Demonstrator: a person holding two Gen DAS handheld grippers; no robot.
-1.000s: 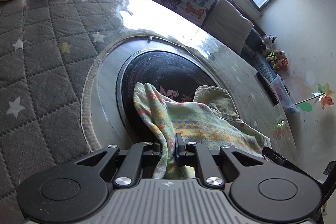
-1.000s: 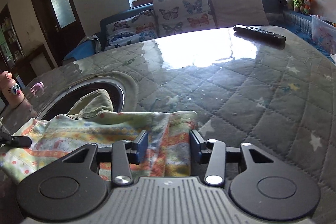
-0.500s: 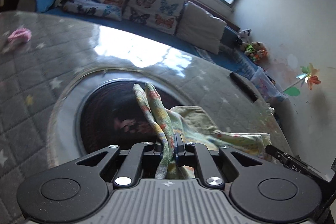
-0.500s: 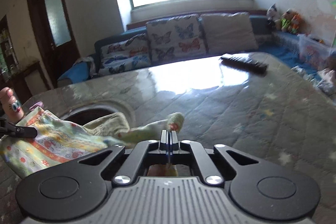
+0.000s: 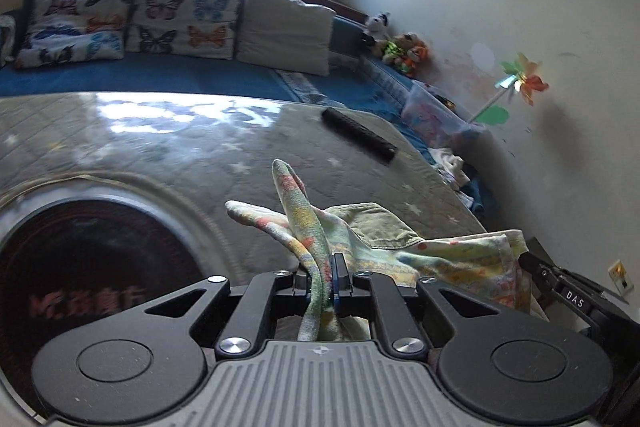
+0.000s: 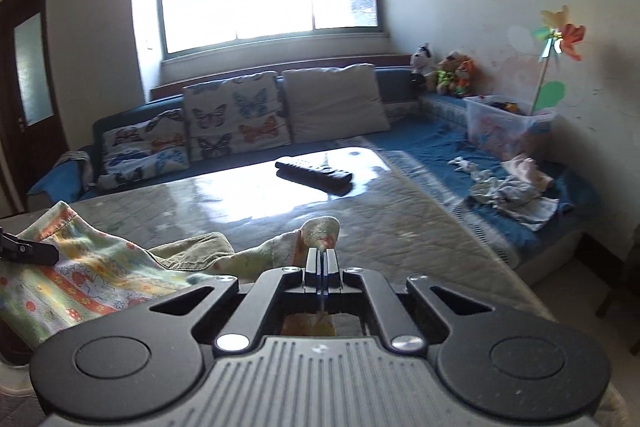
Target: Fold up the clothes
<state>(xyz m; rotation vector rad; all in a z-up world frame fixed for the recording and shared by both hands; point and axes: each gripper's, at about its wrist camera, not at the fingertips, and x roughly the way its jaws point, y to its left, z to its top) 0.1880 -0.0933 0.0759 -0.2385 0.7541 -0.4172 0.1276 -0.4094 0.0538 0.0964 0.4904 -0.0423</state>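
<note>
A small pale green garment with orange and yellow printed bands hangs stretched between both grippers above the table. My left gripper is shut on one bunched edge of it, which sticks up past the fingers. My right gripper is shut on the opposite edge; the garment spreads to its left, with an olive lining showing. The right gripper shows at the right edge of the left wrist view, and the left gripper's tip at the left edge of the right wrist view.
The table has a grey quilted star cover under glossy plastic, with a dark round inset at the left. A black remote lies at the far side. A blue sofa with butterfly cushions, toys and loose clothes lies beyond.
Both grippers have risen and tilted up, lifting the garment off the table. One second ago the right gripper was open around the cloth; it has shut on it.
</note>
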